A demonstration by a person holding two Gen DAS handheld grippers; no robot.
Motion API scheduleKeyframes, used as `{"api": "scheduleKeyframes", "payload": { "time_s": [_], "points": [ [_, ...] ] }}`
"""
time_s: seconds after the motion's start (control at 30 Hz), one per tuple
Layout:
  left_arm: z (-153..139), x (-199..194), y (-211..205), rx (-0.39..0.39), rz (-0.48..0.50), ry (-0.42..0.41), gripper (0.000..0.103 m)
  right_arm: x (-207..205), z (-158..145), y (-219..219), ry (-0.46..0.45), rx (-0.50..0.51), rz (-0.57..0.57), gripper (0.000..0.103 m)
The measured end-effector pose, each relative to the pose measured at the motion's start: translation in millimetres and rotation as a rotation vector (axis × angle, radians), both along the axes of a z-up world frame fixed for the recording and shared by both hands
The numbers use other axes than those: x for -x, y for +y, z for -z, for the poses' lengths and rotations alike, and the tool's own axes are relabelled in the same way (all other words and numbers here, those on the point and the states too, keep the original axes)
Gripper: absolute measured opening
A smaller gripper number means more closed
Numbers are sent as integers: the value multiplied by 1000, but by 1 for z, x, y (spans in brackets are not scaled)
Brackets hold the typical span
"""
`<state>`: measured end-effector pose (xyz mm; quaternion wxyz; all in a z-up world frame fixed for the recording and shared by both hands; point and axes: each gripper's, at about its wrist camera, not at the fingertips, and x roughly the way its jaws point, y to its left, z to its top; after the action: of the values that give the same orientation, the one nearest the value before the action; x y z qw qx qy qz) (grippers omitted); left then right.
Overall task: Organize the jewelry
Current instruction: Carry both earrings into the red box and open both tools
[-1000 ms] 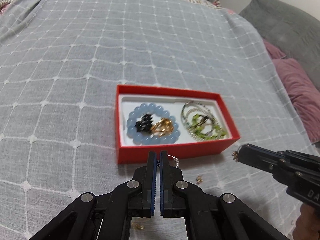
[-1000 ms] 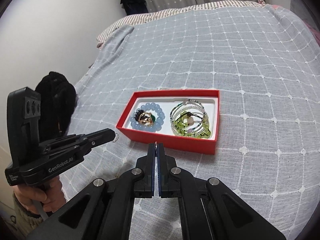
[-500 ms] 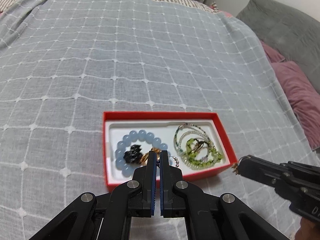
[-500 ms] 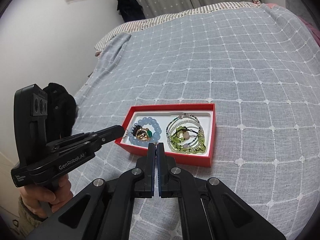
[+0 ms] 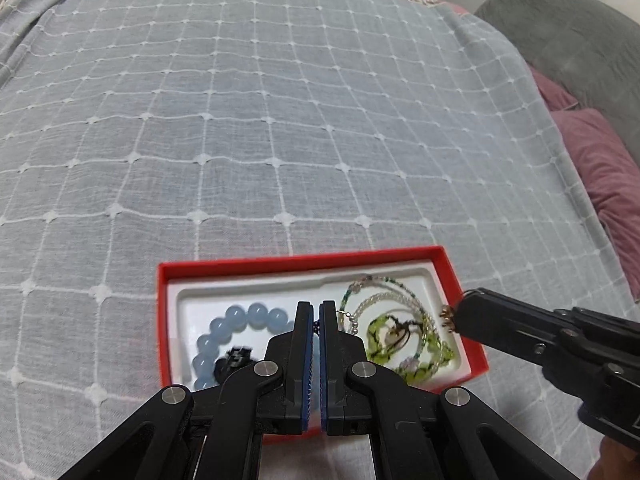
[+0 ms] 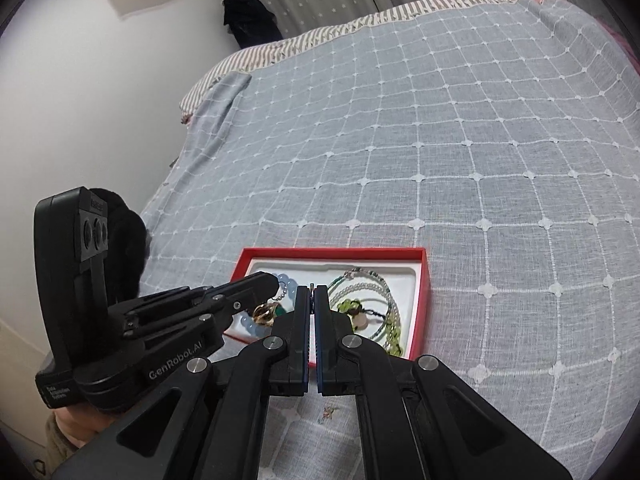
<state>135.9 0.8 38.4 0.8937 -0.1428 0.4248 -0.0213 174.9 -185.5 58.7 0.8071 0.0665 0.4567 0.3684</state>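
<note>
A red box (image 5: 280, 261) with a white liner lies on the bed and also shows in the right wrist view (image 6: 423, 280). Inside are a blue bead bracelet (image 5: 236, 320), a black piece (image 5: 234, 358), a gold ring (image 6: 265, 312) and green and clear bead strands (image 5: 400, 320). My left gripper (image 5: 316, 310) is shut on a small beaded chain piece (image 5: 348, 317) and hangs over the box. My right gripper (image 6: 312, 294) is shut on a small gold earring (image 5: 447, 314) at the box's right rim.
A grey checked bedspread (image 5: 280, 120) covers the bed. Grey and purple pillows (image 5: 600, 160) lie at the right. A white wall (image 6: 80, 100) and a black garment (image 6: 248, 16) stand past the bed's left side.
Both grippers have moved forward, from in front of the box to over it, each still shut on its small piece. The box now sits lower and closer in both views.
</note>
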Motion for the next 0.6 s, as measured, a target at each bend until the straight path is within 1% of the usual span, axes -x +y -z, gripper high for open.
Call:
{"api": "scheduleKeyframes", "payload": {
  "time_s": [0.1, 0.23, 0.6],
  "points": [
    [2, -8, 2, 1, -3, -1, 0, -8, 7, 3, 4, 26, 7, 1],
    [11, -17, 0, -43, 0, 13, 0, -15, 15, 4, 19, 46, 10, 1],
    [16, -33, -4, -56, 15, 24, 0, -26, 22, 9, 19, 69, 5, 1]
  ]
}}
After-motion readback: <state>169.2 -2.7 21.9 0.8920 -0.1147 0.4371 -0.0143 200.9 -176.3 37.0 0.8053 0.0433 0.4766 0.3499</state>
